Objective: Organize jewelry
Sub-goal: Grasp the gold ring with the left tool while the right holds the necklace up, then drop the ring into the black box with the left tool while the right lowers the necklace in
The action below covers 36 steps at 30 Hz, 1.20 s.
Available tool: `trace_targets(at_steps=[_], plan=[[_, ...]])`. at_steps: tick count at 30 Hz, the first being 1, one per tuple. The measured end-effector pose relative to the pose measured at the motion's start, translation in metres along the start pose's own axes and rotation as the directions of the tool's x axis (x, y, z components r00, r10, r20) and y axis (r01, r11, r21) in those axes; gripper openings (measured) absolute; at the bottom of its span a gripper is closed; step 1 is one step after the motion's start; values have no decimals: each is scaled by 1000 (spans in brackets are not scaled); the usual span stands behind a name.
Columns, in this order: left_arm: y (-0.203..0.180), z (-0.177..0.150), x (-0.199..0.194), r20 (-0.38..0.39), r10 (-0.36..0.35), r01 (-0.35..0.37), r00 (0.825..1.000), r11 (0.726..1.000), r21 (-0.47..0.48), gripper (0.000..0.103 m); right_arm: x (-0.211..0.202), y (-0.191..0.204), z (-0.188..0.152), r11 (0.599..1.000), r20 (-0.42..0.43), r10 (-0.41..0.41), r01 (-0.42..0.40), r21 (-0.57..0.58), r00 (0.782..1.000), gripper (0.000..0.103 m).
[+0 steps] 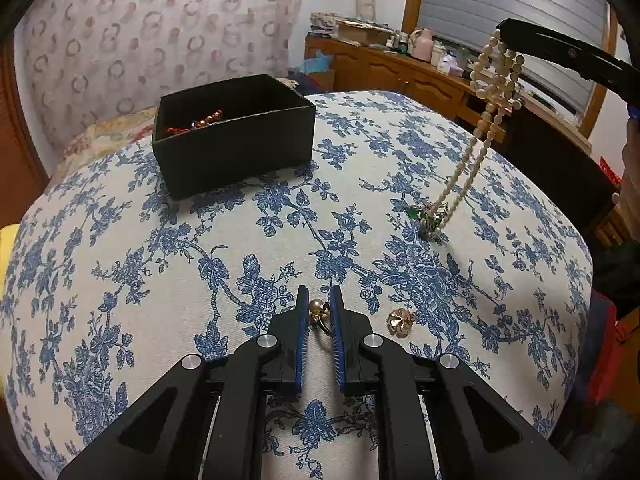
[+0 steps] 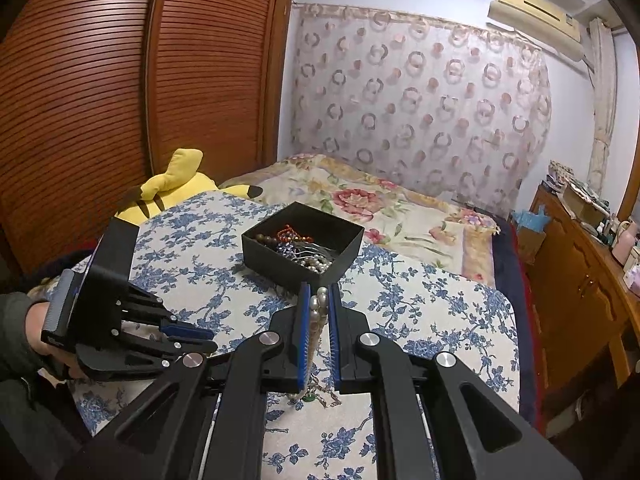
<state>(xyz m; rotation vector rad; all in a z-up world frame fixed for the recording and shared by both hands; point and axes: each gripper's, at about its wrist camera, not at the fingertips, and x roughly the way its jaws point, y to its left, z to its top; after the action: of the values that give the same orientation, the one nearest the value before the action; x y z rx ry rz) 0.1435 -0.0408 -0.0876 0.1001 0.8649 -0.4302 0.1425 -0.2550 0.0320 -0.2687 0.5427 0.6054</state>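
Left wrist view: your left hand-held gripper [image 1: 319, 306] was clenched on a pearl ring [image 1: 320, 314], a gold flower brooch [image 1: 401, 321] beside it on the bench [image 1: 160, 280]

Right wrist view: your right hand-held gripper [image 2: 319, 306] gripped the pearl necklace [image 2: 318, 316]; the black box [image 2: 303, 249] already held several beaded pieces

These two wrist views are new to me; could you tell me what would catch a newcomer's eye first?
Most striking is the pearl necklace dangling from the right gripper, high at the right, its lower end trailing down to a green pendant on the blue floral cloth. Nearest the left camera, the left gripper is closed on a pearl ring, with a gold flower piece just beside it. Behind stands an open black box already holding beads.
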Motion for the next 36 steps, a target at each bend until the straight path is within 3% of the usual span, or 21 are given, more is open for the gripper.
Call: trace_targets(at_steps=[10,19,28,36], plan=[[18,19,-19,72,2,2,997,998,-56,9,2,2,16,1000,21,6,-6,-15,1000,10],[41,67,-33,139,26,-17,990,997,-72,9,6,-8,74,1000,122,17,-14,-24,992,10],[73,111,-24,174,41,-22,984,994,-106,9,48,-16,128,998,167,44,-34,-59,985,10],[92,123,4,146,46,-28,988,992,-124,9,103,-26,133,997,127,62,-56,-48,990,10]])
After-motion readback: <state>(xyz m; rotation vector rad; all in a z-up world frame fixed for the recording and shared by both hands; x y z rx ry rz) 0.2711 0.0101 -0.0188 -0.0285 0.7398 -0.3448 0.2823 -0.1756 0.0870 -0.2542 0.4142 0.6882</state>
